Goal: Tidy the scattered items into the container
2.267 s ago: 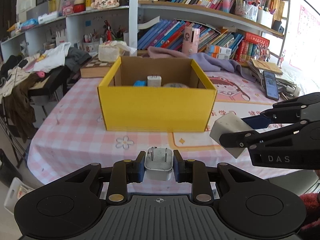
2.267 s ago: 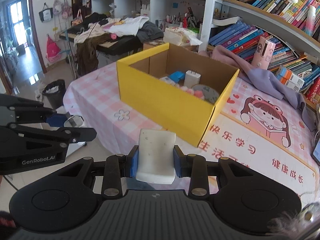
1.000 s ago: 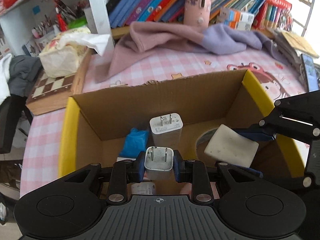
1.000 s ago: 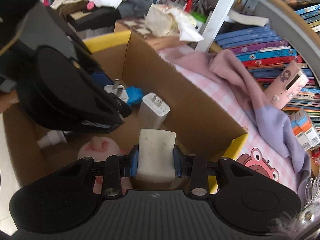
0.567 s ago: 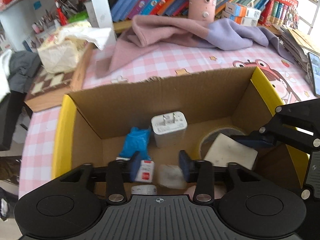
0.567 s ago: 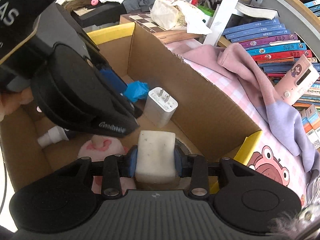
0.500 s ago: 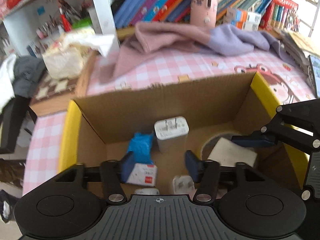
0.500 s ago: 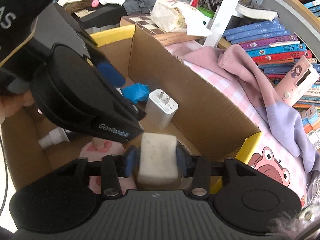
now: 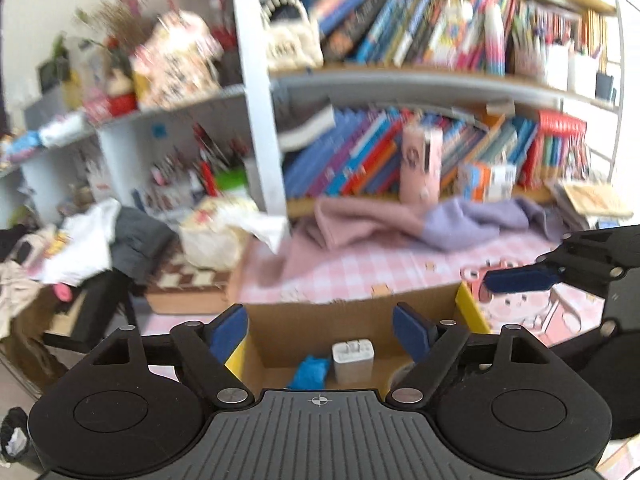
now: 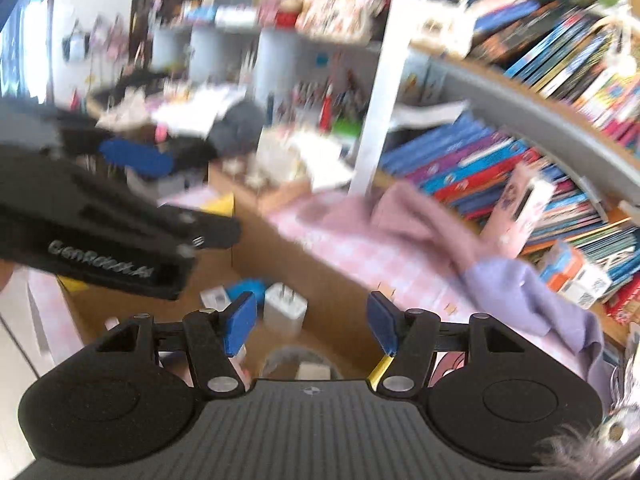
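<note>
The yellow cardboard box (image 9: 472,312) sits low in both views, below the grippers. Inside it a white wall charger (image 9: 353,360) stands beside a blue wrapper (image 9: 310,370); both also show in the right wrist view, the charger (image 10: 285,312) and the wrapper (image 10: 248,290). A white block (image 10: 314,370) lies in the box just under my right gripper. My left gripper (image 9: 320,336) is open and empty above the box. My right gripper (image 10: 310,326) is open and empty too. Both views are blurred by motion.
A pink and lilac cloth (image 9: 400,228) lies on the checked tablecloth (image 9: 360,272) behind the box. A pink case (image 9: 420,168) stands against shelves of books (image 9: 400,152). A chessboard (image 9: 188,276) and clothes (image 9: 100,236) lie to the left.
Both grippers have opened wide and risen away from the box. The small charger and the white block they held now lie in the box.
</note>
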Motion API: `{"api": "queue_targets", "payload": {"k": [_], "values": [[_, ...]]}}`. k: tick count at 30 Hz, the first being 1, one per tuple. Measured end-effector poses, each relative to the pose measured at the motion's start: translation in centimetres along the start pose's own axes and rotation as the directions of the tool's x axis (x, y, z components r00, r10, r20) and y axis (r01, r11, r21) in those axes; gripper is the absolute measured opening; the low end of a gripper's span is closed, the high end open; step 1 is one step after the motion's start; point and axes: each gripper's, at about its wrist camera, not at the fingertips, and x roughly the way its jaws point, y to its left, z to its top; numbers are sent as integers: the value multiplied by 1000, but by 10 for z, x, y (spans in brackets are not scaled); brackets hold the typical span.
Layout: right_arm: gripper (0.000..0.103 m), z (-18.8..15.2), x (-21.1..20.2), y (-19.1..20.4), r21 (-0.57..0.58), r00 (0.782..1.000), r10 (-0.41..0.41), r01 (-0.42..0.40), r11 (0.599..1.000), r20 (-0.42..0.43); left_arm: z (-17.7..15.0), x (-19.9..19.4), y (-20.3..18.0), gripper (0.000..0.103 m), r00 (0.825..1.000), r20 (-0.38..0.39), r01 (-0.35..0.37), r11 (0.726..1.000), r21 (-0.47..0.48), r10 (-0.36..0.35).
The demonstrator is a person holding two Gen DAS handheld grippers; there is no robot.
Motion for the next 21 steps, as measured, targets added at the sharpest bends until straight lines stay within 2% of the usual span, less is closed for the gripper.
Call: {"api": "queue_targets", "payload": {"k": [3, 7, 16, 21], "values": [[64, -2, -30, 3, 48, 997, -29, 25, 999, 77, -7, -31, -2, 87, 998, 51, -37, 999, -23, 39], [66, -15, -65, 5, 112, 990, -79, 66, 992, 121, -22, -66, -7, 88, 993, 99, -60, 998, -30, 63], [71, -56, -137, 22, 214, 974, -165, 129, 968, 158, -64, -140, -17, 89, 980, 157, -108, 991, -83, 120], [73, -85, -163, 39, 236, 970, -197, 161, 958, 141, -95, -165, -26, 90, 980, 137, -128, 985, -120, 144]]}}
